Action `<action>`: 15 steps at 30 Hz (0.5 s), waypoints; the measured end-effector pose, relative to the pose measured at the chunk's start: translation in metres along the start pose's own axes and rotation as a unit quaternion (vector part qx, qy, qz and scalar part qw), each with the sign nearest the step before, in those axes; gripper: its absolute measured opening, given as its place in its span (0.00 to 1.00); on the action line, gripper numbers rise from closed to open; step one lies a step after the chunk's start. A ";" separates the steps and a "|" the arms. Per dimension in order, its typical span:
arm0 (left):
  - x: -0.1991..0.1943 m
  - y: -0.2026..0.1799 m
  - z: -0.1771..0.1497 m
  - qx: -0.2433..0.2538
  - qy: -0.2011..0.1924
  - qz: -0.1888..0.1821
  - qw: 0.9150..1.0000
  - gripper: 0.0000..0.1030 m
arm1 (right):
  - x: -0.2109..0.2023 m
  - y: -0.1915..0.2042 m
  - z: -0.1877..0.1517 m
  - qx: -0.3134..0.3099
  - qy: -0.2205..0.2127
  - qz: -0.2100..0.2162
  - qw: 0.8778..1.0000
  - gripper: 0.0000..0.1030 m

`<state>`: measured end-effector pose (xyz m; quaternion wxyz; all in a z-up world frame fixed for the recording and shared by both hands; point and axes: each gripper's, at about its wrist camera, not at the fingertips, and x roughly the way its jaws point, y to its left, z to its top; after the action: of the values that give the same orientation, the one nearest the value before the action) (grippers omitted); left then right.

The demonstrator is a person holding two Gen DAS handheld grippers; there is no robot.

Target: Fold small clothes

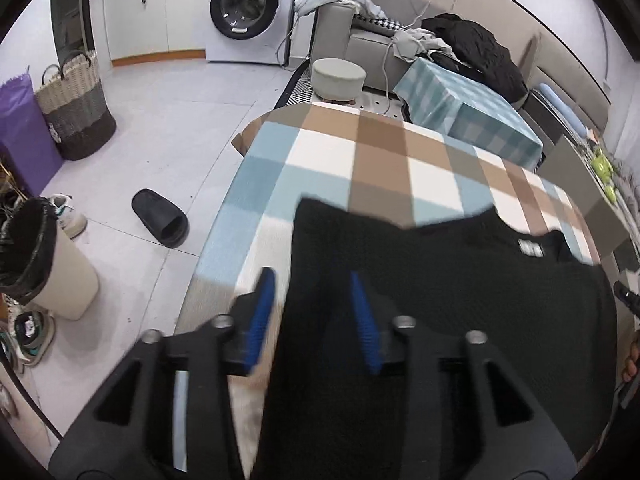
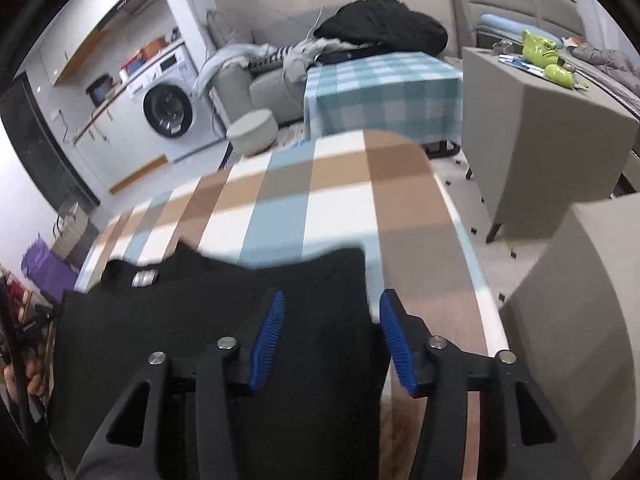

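Observation:
A black knit garment (image 1: 460,300) lies spread on a table with a brown, blue and white checked cloth (image 1: 380,152); its neck label faces the far side. My left gripper (image 1: 312,280) is open, its blue pads straddling the garment's left edge just above it. In the right wrist view the same garment (image 2: 200,320) lies flat on the checked cloth (image 2: 340,184). My right gripper (image 2: 332,304) is open and straddles the garment's right edge. Neither gripper holds cloth.
Left of the table on the floor are a black slipper (image 1: 160,218), a bin (image 1: 48,260), a woven basket (image 1: 74,108) and a washing machine (image 1: 248,8). Beyond stand a round stool (image 1: 338,76), a teal checked table (image 2: 380,92), a sofa with clothes and a grey cabinet (image 2: 540,128).

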<state>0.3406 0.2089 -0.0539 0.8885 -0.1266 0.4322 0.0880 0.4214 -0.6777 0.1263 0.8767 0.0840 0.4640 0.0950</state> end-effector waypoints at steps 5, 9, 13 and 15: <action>-0.044 -0.024 -0.049 0.031 0.007 -0.002 0.999 0.67 | -0.039 0.019 -0.038 -0.014 0.017 0.025 0.999 0.78; -0.077 -0.037 -0.097 0.012 0.031 -0.021 0.999 0.73 | -0.066 0.039 -0.077 -0.031 0.032 0.057 0.997 0.94; -0.099 -0.048 -0.138 -0.002 0.066 -0.047 0.997 0.77 | -0.077 0.057 -0.108 -0.042 0.055 0.070 0.995 0.97; -0.107 -0.051 -0.155 -0.006 0.076 -0.048 0.996 0.77 | -0.084 0.066 -0.121 -0.052 0.055 0.070 0.995 0.98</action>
<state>0.1726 0.1088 -0.0539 0.8556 -0.1586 0.4913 0.0381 0.2687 -0.6267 0.1413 0.8442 0.0651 0.4988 0.1851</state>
